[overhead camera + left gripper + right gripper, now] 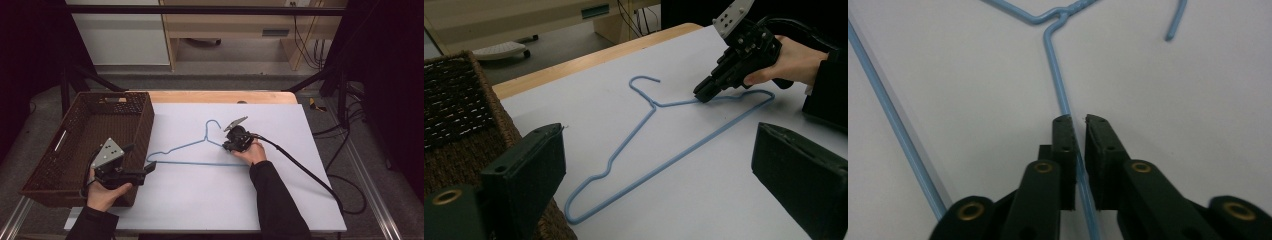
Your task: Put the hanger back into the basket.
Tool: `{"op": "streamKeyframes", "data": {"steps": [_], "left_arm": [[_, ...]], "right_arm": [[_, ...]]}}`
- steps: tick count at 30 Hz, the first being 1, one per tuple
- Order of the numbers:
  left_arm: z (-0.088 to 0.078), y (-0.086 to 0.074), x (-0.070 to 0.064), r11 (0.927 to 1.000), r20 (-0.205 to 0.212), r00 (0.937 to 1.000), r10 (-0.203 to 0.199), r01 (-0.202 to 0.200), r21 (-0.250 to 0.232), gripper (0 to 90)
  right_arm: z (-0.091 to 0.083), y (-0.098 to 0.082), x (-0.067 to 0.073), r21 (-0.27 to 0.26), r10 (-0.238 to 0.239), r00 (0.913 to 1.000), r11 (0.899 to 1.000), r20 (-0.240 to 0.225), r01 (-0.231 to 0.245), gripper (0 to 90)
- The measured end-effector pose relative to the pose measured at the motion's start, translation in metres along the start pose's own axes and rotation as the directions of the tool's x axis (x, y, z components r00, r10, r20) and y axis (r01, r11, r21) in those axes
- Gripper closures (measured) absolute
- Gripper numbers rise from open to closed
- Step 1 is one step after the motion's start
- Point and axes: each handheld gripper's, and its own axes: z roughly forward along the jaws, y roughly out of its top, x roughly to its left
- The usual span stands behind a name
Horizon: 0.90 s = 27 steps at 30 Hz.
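Since our right gripper [1077,120] barely pinches the hanger [1057,75] wire, we expect slippage on lifting; left gripper [659,170] spread.

Blue hanger [200,150] on table [280,200], R claw [229,146] on it

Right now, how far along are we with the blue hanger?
Done: the right gripper has its jaws nearly shut around the blue hanger wire, on the arm just below the neck. In hand: that grip; the hanger lies flat on the white sheet. Left: lifting it, perhaps toward the wicker basket. The left gripper waits open by the basket, holding nothing.
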Motion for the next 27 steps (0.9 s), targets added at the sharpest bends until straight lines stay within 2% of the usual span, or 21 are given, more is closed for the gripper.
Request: {"op": "streamKeyframes", "data": {"steps": [1,5,8,9,18,20,23,27], "left_arm": [[0.0,0.0,0.0,1.0,0.001,1.0,0.001,-0.001,0.002,6.9],[0.001,0.0,0.0,1.0,0.003,1.0,0.002,-0.002,0.005,6.9],[0.002,0.0,-0.001,1.0,0.005,1.0,0.002,-0.002,0.006,7.0],[0.002,0.0,-0.001,1.0,0.005,1.0,0.004,-0.004,0.007,7.0],[0.007,0.0,-0.004,0.9998,0.016,0.9999,0.006,-0.006,0.018,7.1],[0.008,0.001,-0.006,0.9997,0.019,0.9998,0.008,-0.009,0.022,7.1],[0.009,0.002,-0.008,0.9998,0.023,0.9997,0.009,-0.01,0.02,7.3],[0.012,0.006,-0.012,0.9995,0.027,0.9995,0.018,-0.019,0.025,7.3]], "right_arm": [[0.001,0.0,0.0,-0.007,0.013,0.9999,1.0,-0.009,-0.013,78.9],[0.003,-0.001,-0.001,-0.009,0.002,0.9997,1.0,-0.023,-0.002,80.3],[0.003,0.0,-0.001,0.001,-0.002,0.9997,1.0,-0.024,0.002,83.8],[0.003,0.0,-0.003,0.005,0.006,0.9991,1.0,-0.043,-0.006,86.3],[0.001,-0.002,-0.004,-0.01,-0.033,0.9971,0.999,-0.068,0.032,87.7],[-0.001,-0.004,-0.004,-0.028,-0.048,0.9964,0.999,-0.07,0.046,87.8],[-0.004,-0.004,-0.004,-0.043,-0.043,0.9965,0.998,-0.071,0.04,87.8],[-0.014,-0.003,0.001,-0.073,-0.072,0.995,0.995,-0.068,0.067,87.9]]}}
